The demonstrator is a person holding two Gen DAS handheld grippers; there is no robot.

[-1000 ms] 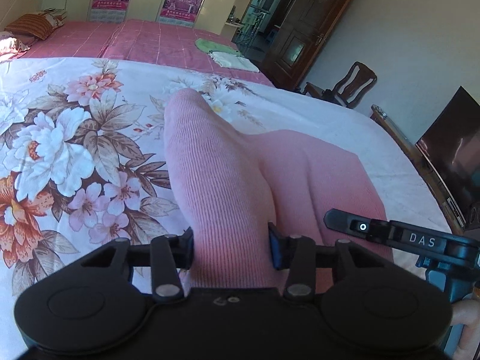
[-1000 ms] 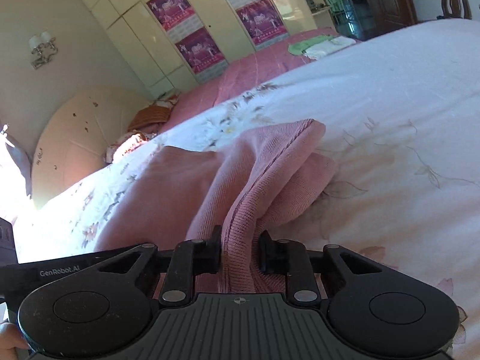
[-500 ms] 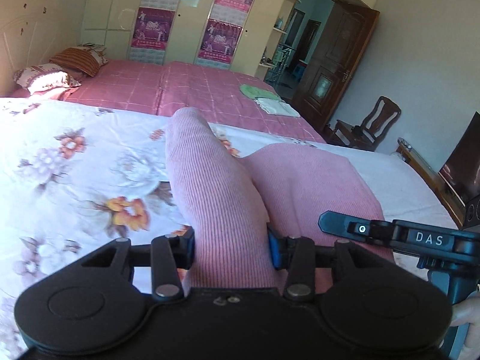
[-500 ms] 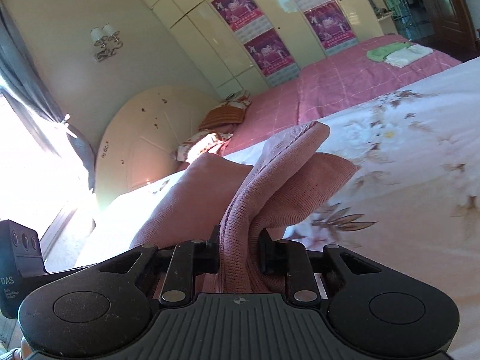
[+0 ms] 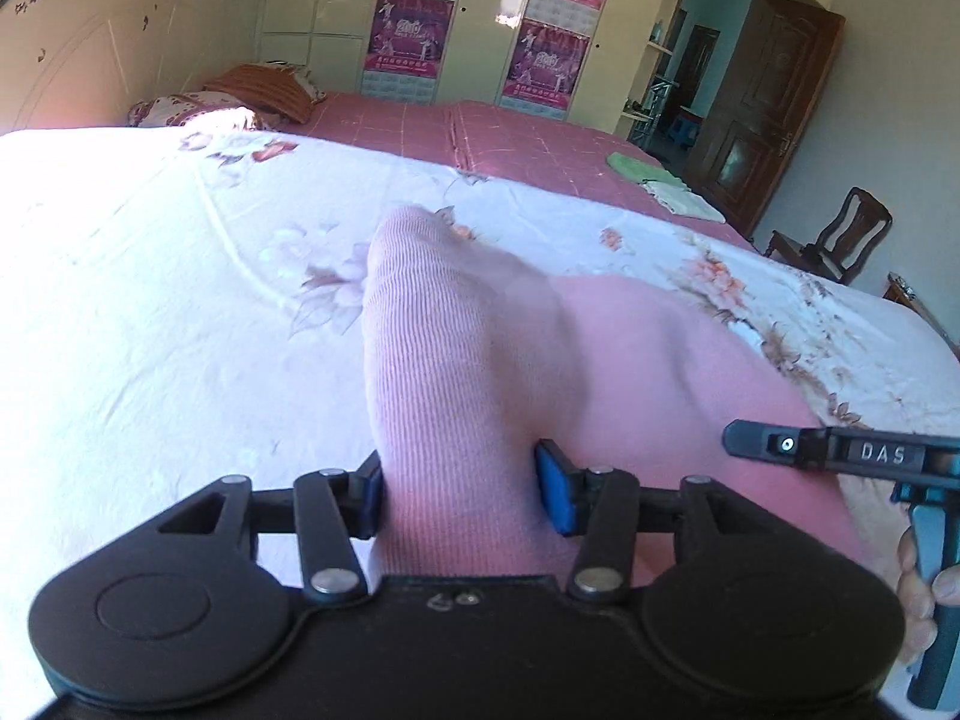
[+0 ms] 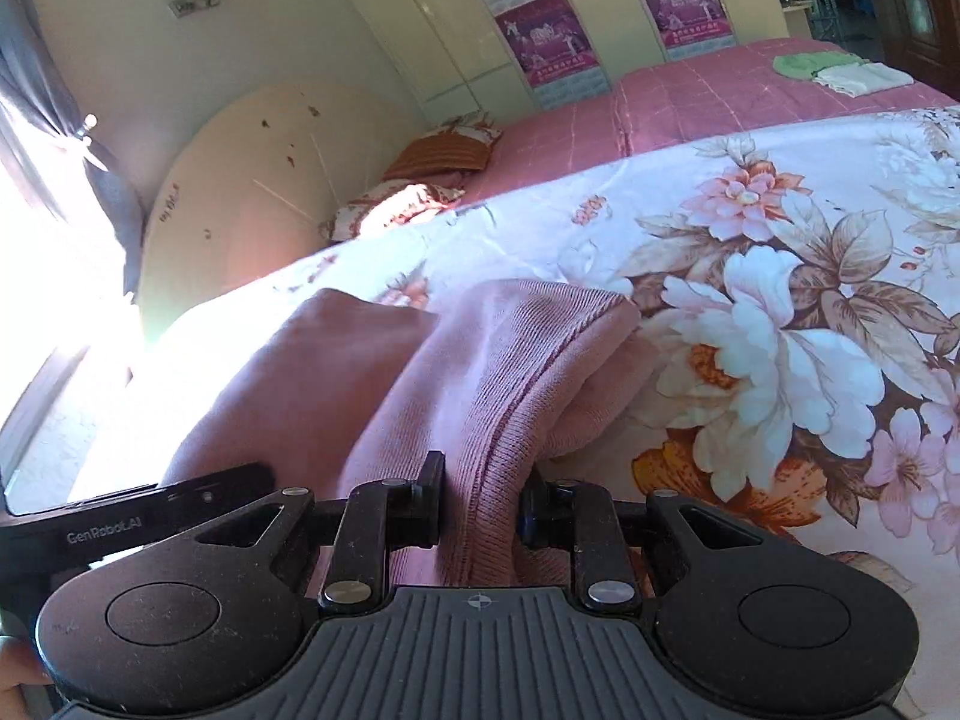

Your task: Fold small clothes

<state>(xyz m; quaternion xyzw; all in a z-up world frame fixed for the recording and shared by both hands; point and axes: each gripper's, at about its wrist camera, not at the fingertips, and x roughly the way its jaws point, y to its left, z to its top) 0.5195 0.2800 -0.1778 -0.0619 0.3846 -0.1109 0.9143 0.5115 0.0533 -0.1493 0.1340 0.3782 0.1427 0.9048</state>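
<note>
Pink knit garment (image 5: 630, 372) pinched at two points, one fold in each gripper, body of it draped over the floral bedspread (image 5: 150, 312). Left gripper (image 5: 459, 489) clenched on a thick ribbed roll, blue-padded fingers (image 5: 555, 495) pressing in from either side; roll running straight ahead from the fingers, long axis pointing away toward the far side of the bed, rounded end sitting raised above the sheet. Right gripper (image 6: 480, 507) likewise clamped, on a hemmed edge with a stitched seam (image 6: 516, 414) curving forward and rightward from the fingers, extra layers bunched beneath it. Rest of the garment spread between the two grips: to the right of the left fingers, to the left of the right fingers, so both tools standing side by side along one near edge, the right tool's black body visible at the right margin of the left view. Seems mid-fold, held edge likely meant to travel forward, along the axis of the roll, onto the cloth lying ahead. Neither gripper clearly nearer; both already on the fabric. Height of the held edge above the bed hard to judge. Green and white folded cloths (image 6: 840, 69) well apart, on the pink quilt (image 6: 720, 96) beyond.
</note>
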